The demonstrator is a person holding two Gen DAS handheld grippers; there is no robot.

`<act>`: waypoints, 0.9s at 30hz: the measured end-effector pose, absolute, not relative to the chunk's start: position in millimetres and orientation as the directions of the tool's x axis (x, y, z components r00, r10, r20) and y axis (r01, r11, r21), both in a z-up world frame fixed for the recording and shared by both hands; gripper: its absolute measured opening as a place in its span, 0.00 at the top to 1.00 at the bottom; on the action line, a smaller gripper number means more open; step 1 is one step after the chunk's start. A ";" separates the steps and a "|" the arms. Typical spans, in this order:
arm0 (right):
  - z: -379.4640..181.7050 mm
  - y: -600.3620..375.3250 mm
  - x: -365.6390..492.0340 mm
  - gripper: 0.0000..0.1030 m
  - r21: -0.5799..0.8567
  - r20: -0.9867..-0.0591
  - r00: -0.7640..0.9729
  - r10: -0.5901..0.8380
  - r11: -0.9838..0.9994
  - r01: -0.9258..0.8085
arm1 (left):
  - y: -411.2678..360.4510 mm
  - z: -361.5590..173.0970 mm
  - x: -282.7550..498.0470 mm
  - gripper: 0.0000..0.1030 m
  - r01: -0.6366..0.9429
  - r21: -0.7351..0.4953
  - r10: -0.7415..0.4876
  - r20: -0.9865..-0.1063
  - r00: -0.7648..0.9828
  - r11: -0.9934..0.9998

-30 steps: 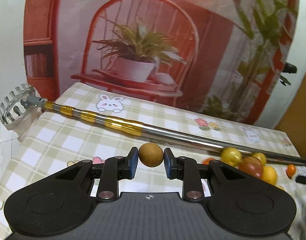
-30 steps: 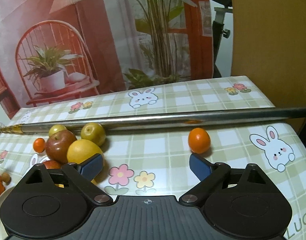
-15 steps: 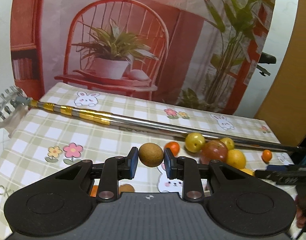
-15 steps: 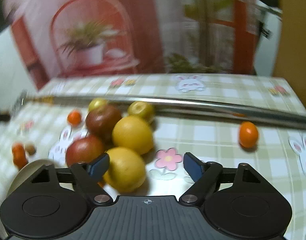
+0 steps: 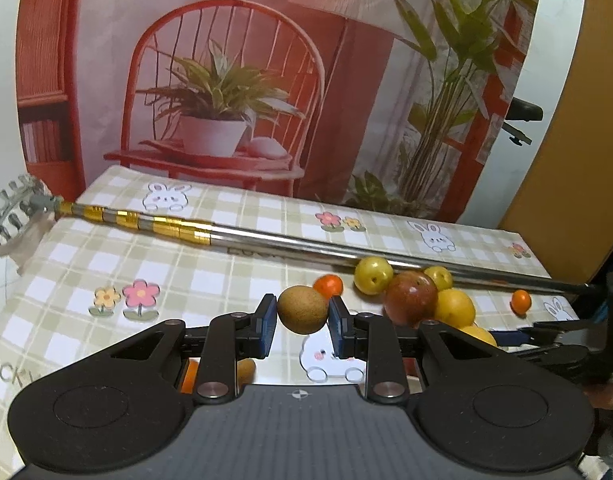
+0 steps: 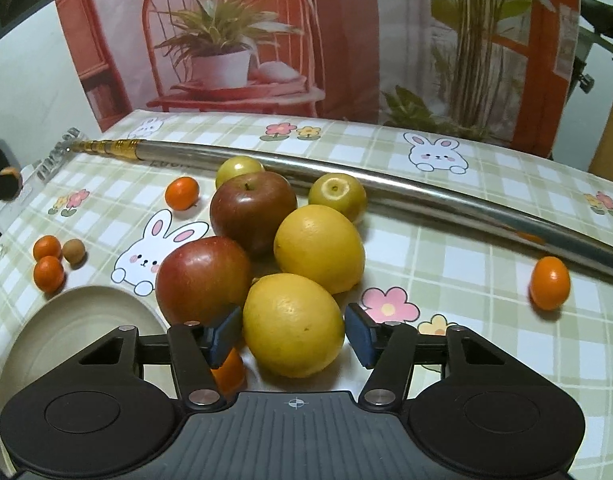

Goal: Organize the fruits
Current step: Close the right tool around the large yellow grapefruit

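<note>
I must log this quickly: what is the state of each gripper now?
Left gripper: shut on the small brown fruit.
Right gripper: open, jaws either side of the front yellow citrus, not clamped.

Legible text, two items, both partial.

1. Tablecloth (image 5: 242, 268), checked, with rabbit and flower prints: dark capitals at the near left edge in the left wrist view, reading "UCK" (image 5: 4, 372); the start and end of the word are cut off.

2. Metal pole (image 6: 386, 184) lying across the far side of the table: faint engraved lettering near its gold-banded left end, beginning "LUC" (image 6: 166, 163); the rest is hidden behind fruit.
</note>
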State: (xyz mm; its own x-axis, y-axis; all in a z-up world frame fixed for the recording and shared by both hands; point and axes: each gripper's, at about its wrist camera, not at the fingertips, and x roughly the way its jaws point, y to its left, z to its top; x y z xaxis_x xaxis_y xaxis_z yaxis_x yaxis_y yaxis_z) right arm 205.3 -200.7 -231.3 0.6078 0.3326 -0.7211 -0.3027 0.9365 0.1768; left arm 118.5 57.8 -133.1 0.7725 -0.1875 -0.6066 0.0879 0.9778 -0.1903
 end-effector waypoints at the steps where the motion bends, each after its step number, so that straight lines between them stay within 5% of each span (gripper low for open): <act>1: -232.1 -200.9 206.0 0.48 0.184 -0.721 0.605 0.338 0.935 -0.304 | 57.5 -134.2 116.9 0.71 0.088 -0.194 -0.190 -0.609 0.770 0.977; 27: -239.3 -209.1 186.9 0.50 0.033 -0.709 0.673 0.210 0.964 -0.265 | 46.3 -160.6 107.4 0.71 0.089 -0.237 -0.227 -0.660 0.716 0.967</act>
State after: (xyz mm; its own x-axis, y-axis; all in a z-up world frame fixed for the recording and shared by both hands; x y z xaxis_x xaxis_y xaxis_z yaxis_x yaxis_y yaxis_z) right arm 186.9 -209.1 -239.3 0.6734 0.2098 -0.7089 -0.2653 0.9636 0.0331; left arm 107.4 46.3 -160.6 0.7159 -0.2275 -0.6601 0.0892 0.9675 -0.2367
